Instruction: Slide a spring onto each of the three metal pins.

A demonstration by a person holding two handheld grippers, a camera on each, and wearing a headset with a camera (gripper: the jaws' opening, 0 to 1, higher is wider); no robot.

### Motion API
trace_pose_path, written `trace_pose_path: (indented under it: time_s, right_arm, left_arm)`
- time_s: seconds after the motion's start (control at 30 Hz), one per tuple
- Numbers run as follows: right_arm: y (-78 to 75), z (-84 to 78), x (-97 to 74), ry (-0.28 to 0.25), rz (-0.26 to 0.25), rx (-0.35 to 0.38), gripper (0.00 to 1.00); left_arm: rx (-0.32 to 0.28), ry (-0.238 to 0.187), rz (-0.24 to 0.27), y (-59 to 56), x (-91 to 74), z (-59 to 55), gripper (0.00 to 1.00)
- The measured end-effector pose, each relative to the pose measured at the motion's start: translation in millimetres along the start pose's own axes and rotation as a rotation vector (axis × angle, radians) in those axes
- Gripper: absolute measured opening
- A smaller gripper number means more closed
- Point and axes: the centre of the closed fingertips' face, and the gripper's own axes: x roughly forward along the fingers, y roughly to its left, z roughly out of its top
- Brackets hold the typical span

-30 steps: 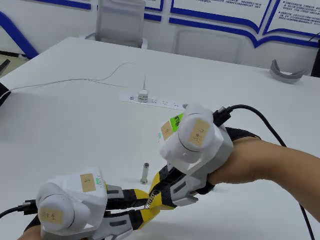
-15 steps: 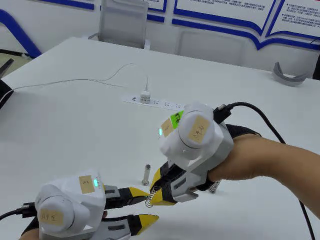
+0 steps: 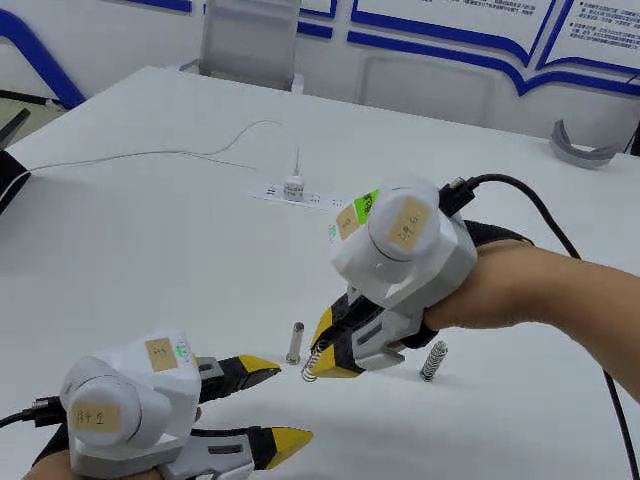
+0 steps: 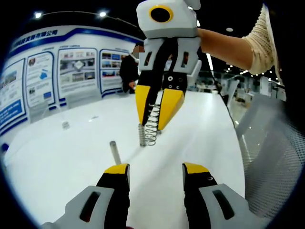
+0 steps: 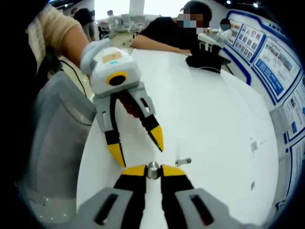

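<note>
My right gripper [image 3: 322, 362] is shut on a small steel spring [image 3: 313, 361], which hangs tilted just above the white table. A bare metal pin [image 3: 295, 342] stands upright just left of that spring. My left gripper [image 3: 283, 402] is at the bottom left, open, with nothing between its yellow-tipped jaws. In the left gripper view the spring [image 4: 150, 126] hangs in the right gripper [image 4: 155, 125], beside the pin [image 4: 114, 151]. The right gripper view has the spring's end [image 5: 153, 169] between its own jaws, near the pin [image 5: 183, 162]. A second spring [image 3: 433, 360] stands upright below my right wrist.
A white power strip [image 3: 300, 196] with a plug and thin cable lies mid-table [image 3: 150, 250]. A grey chair [image 3: 250, 40] stands at the far edge, a grey curved object [image 3: 585, 150] at the far right. A person [image 5: 186, 28] sits across the table.
My left gripper has opened and drawn back from the right gripper's tips. The right gripper keeps the spring and has shifted slightly toward the pin.
</note>
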Motion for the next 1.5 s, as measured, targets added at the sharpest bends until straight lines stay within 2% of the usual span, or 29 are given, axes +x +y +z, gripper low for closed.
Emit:
trace_pose_path:
  time_s: [0.47,0.83,1.0,1.5]
  right_arm:
    - [-33.4,5.9,-2.5,0.017,-0.047,0.003,0.12]
    - [-56.3,2.4,10.0,0.056,-0.062,0.017,0.12]
    - [-61.6,-1.2,17.5,0.069,-0.056,0.031,0.12]
    - [-64.0,-6.3,28.7,0.09,-0.031,0.051,0.12]
  left_arm:
    - [-0.024,0.004,0.022,4.4,-5.1,-5.2,0.53]
    - [-0.037,0.003,0.026,5.8,-6.4,-5.9,0.55]
    - [-0.04,0.004,0.027,6.7,-6.7,-6.8,0.56]
    - [-0.05,0.004,0.032,9.0,-8.0,-8.4,0.56]
